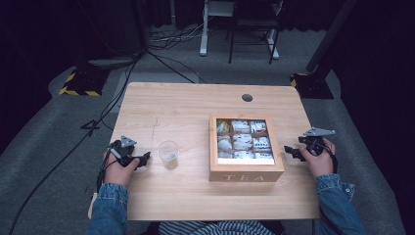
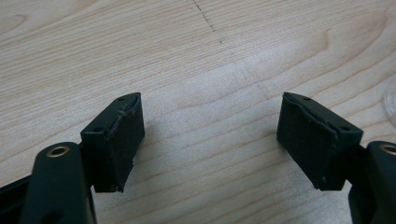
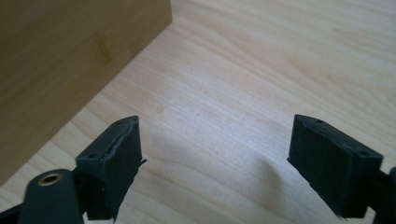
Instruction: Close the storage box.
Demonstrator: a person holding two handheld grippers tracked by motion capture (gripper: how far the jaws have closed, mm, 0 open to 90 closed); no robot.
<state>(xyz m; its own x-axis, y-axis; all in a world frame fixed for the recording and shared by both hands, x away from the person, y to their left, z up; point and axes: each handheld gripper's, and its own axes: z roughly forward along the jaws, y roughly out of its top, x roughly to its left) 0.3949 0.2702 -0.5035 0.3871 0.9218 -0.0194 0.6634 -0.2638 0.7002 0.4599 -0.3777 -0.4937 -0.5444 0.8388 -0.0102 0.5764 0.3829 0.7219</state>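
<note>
Item: tea box (image 1: 246, 175), centre frame; plastic cup (image 1: 169, 154) left of it. We hold left tool (image 1: 145, 158) and right tool (image 1: 289, 152) open, empty, resting on the table (image 1: 181, 105). Next, we judge: reach for a teabag.

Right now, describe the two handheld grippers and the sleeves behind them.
Both the left gripper and the right gripper are black, each topped by a grey three-cornered plate, with square dark pads and brass-coloured rivets. Black cables trail off. The sleeves are blue denim.

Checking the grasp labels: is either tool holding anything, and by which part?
Nothing is held. The left tool and right tool are both open over bare table.
</note>
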